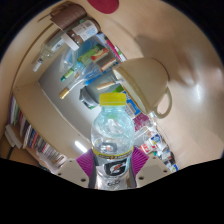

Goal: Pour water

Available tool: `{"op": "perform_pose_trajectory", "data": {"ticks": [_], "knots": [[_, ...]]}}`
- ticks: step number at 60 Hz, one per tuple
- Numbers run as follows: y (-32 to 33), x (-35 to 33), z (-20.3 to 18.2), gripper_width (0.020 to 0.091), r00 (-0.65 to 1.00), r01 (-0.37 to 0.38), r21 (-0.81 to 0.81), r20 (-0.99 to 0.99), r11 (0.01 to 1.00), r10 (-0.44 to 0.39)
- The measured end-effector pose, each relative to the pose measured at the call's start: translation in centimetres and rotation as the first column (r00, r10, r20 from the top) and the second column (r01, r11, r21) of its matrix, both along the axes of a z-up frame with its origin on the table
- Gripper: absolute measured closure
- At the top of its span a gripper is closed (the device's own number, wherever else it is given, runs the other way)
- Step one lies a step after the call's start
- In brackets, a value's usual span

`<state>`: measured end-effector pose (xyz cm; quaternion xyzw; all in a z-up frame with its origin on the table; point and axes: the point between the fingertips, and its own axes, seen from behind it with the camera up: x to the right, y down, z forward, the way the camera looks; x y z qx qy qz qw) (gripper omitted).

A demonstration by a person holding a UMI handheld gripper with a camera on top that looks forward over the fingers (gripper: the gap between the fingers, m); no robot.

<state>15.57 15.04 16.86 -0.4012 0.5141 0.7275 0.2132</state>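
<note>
Cluttered shelves tilted behind a beige table [150, 75]. Your gripper [111, 172] was clamped on the bottle [110, 140], yellow cap on, held between its fingers. Likely light, slick, squeezable plastic; grip low on the labelled waist, gently.

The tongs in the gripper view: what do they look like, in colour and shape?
Little of the tongs shows. At either side of the bottle a finger bears a purple pad on its inner face, with small pale marks. The rest is dark and too hidden to describe. No cables or sleeves are visible.
</note>
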Motion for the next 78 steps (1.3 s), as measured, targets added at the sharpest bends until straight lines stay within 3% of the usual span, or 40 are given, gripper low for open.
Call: {"op": "perform_pose_trajectory", "data": {"ticks": [18,24,29,33,40,45,51,55,61,70,78], "knots": [[0.6,0.5,-0.9,0.063,0.999,0.015,-0.026,-0.033,1.0,-0.016],[0.7,-0.2,0.7,0.0633,0.998,0.004,0.056,0.069,0.998,-0.008],[0.1,-1.3,3.1,0.0633,0.954,-0.028,0.18,0.297,0.983,-0.028],[-0.5,-1.4,5.7,0.0631,0.848,-0.06,0.293,0.52,0.954,-0.106],[-3.2,0.3,12.9,0.0631,0.524,-0.134,0.486,0.774,0.863,-0.355],[-3.4,4.6,16.3,0.0628,0.192,-0.164,0.576,0.815,0.801,-0.547],[-3.4,8.4,19.2,0.0627,-0.139,-0.188,0.583,0.781,0.791,-0.609],[-2.4,13.7,17.1,0.0627,-0.348,-0.176,0.574,0.724,0.8,-0.596],[-0.7,20.6,11.9,0.0628,-0.573,-0.088,0.49,0.687,0.867,-0.446],[0.4,26.9,1.9,0.0628,-0.591,0.029,0.351,0.761,0.936,-0.267],[1.2,29.7,-2.6,0.0628,-0.587,0.083,0.282,0.789,0.956,-0.182]]}}
